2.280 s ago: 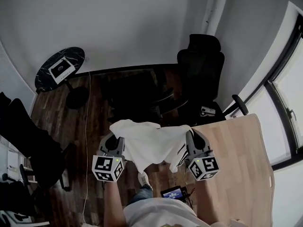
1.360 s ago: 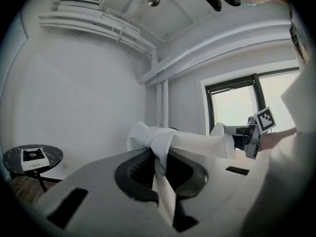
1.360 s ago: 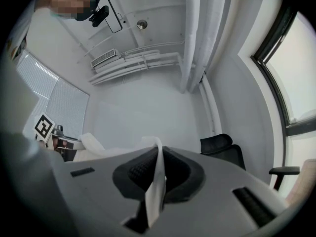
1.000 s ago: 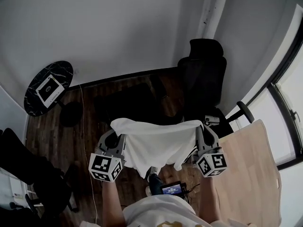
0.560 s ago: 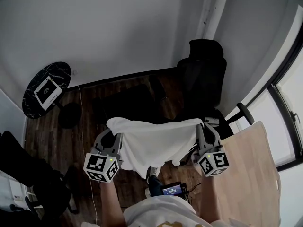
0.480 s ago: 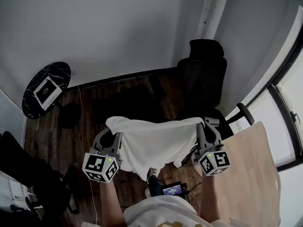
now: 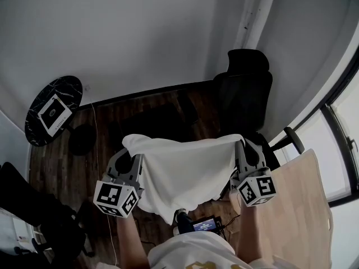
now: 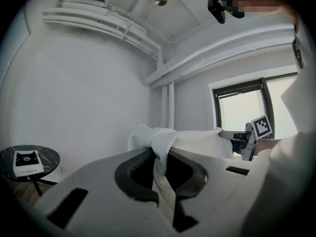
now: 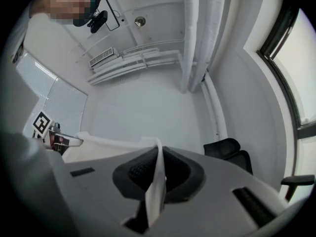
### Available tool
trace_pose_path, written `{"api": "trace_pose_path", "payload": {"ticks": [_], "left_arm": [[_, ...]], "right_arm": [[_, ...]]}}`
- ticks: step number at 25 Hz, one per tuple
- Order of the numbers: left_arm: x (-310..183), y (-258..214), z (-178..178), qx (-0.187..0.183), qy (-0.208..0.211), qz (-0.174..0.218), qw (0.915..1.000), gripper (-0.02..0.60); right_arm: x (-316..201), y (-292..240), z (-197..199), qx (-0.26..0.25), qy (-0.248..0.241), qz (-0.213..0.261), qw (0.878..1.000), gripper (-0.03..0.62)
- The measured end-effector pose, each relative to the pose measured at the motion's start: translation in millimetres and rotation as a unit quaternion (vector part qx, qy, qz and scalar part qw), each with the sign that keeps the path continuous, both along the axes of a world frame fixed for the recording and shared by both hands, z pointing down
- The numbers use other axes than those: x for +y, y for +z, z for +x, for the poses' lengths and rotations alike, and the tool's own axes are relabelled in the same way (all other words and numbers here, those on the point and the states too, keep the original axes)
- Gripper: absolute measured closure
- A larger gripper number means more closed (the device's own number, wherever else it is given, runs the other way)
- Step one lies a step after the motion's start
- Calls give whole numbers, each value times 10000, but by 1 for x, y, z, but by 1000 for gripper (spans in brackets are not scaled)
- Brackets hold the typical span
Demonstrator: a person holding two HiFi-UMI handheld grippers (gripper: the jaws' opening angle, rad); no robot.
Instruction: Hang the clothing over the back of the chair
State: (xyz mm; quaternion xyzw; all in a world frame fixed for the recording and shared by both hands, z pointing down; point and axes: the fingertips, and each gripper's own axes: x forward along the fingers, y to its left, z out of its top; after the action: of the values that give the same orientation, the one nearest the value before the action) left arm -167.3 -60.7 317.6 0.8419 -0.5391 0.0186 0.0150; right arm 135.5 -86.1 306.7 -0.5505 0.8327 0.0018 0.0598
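A white garment (image 7: 185,170) hangs stretched between my two grippers in the head view, its top edge taut and the rest drooping toward the person. My left gripper (image 7: 134,158) is shut on the garment's left corner (image 8: 159,144), which bunches up above the jaws. My right gripper (image 7: 242,149) is shut on the right corner, a thin fold of cloth (image 9: 157,179) pinched between the jaws. The black office chair (image 7: 245,97) stands beyond the garment at the right, its high back (image 9: 228,149) showing past my right gripper.
A second dark chair (image 7: 160,119) sits low on the wood floor ahead. A round black side table (image 7: 53,110) holding a white card stands at the left. A light wooden desk (image 7: 297,206) lies at the right beside the window. A dark chair (image 7: 31,206) fills the lower left.
Both grippers have risen and moved forward toward the black chair with the garment held between them. The cloth's top edge is pulled straighter than before.
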Motion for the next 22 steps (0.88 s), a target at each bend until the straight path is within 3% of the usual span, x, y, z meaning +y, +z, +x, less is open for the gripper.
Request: {"api": "trace_pose_path", "payload": {"ticks": [9,12,22], "left_arm": [[-57,-15,-16,93,-3,122,9999,545],[-75,-9,-18,-48,-6,40,10000,545],[-119,32,-31,44,-120,-381,9992,545]], "right_arm": [[-58,-24,-17,80,-46,215,9997,574],[-77,-27,-19,83,-58,235,9997,574],[-127,8,-34,420,-243,-72,9988,574]]}}
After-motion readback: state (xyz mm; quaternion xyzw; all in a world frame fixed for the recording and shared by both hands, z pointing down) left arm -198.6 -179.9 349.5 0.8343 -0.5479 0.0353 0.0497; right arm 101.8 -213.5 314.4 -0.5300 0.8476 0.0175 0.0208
